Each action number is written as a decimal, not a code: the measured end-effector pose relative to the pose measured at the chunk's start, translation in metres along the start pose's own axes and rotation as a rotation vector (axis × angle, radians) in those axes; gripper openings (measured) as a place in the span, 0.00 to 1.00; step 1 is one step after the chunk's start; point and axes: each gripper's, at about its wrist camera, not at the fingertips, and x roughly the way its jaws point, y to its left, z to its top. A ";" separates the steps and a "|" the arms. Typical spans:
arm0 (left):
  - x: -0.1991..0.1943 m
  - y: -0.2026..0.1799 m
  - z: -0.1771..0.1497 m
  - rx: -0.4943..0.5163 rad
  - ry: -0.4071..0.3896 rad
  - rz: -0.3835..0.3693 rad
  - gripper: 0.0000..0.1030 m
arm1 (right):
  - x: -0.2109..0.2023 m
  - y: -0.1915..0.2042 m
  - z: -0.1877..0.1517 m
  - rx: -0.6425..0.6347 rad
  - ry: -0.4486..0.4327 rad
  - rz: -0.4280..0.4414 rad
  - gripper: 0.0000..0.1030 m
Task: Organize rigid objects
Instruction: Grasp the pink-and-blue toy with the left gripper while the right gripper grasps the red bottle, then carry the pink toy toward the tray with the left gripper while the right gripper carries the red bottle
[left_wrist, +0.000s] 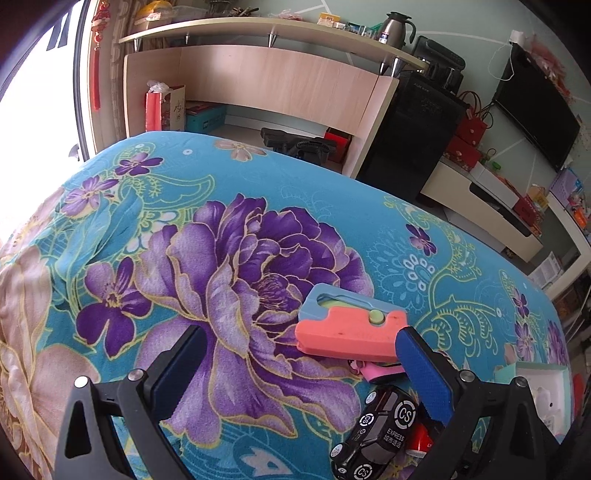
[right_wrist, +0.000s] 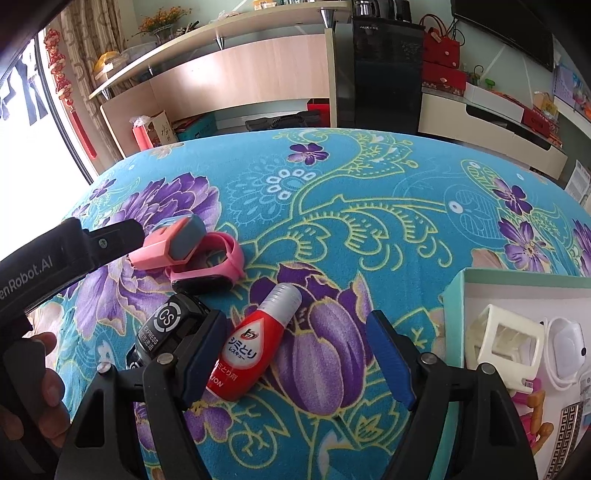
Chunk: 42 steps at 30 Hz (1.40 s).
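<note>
A pink and blue plastic block (left_wrist: 347, 325) lies on the floral cloth, also in the right wrist view (right_wrist: 168, 243). My left gripper (left_wrist: 301, 347) is open, its right finger (left_wrist: 421, 373) touching the block's right end. A pink watch (right_wrist: 210, 266), a black toy car (right_wrist: 166, 328) and a red bottle (right_wrist: 251, 343) lie close together. My right gripper (right_wrist: 295, 332) is open and empty, just above the red bottle, its left finger (right_wrist: 199, 354) between car and bottle. The car (left_wrist: 384, 428) and watch (left_wrist: 376, 369) also show in the left wrist view.
A mint-green box (right_wrist: 458, 299) at the right holds white plastic items (right_wrist: 506, 339) and other small objects. The table is covered by a blue floral cloth (right_wrist: 332, 206). Beyond it stand a wooden desk (left_wrist: 277, 81), a black cabinet (left_wrist: 410, 147) and a TV (left_wrist: 535, 110).
</note>
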 end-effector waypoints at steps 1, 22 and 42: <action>0.002 -0.003 0.000 0.011 0.003 -0.004 1.00 | 0.000 0.000 0.000 -0.005 0.000 -0.001 0.76; 0.031 -0.026 -0.001 0.109 0.027 -0.059 0.73 | -0.001 -0.002 -0.001 -0.032 0.055 0.015 0.39; -0.033 -0.019 0.001 0.072 -0.083 0.033 0.73 | -0.012 -0.004 -0.008 -0.009 0.053 0.069 0.24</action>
